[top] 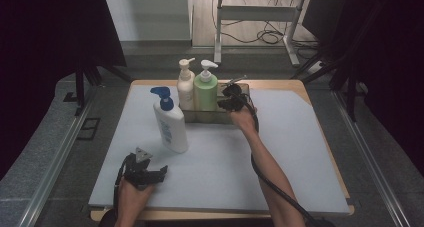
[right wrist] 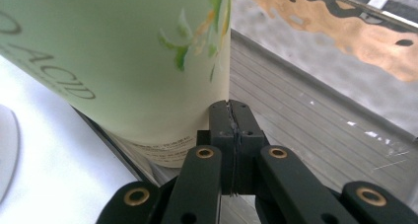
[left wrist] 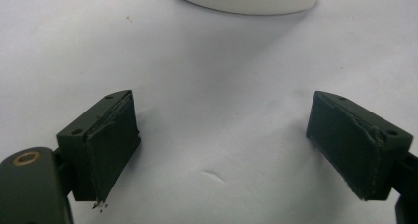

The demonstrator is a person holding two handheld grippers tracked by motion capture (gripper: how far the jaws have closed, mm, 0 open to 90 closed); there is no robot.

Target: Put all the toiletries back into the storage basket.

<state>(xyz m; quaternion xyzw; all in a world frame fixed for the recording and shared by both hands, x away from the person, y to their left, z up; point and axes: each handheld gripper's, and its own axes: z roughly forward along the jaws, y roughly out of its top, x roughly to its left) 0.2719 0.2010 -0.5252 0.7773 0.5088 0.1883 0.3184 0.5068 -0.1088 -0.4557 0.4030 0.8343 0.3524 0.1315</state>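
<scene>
Beside green bottle [right wrist: 123, 61], right gripper [right wrist: 231, 110] closed, empty

Green bottle [top: 205, 94], floral print

A white bottle with a blue pump [top: 170, 122] stands on the grey mat [top: 290, 152] — a cream bottle [top: 185, 87] behind it.

On the grey mat of the counter [top: 280, 152], a white bottle with a blue pump [top: 170, 121] is seen standing left of centre. Farther back, a cream bottle [top: 186, 87] and a green bottle [top: 205, 89] are held in a clear tray [top: 243, 90]. The right tongs [top: 229, 98] are placed just beside the green bottle; the left tongs [top: 150, 171] are rested near the front edge.
</scene>
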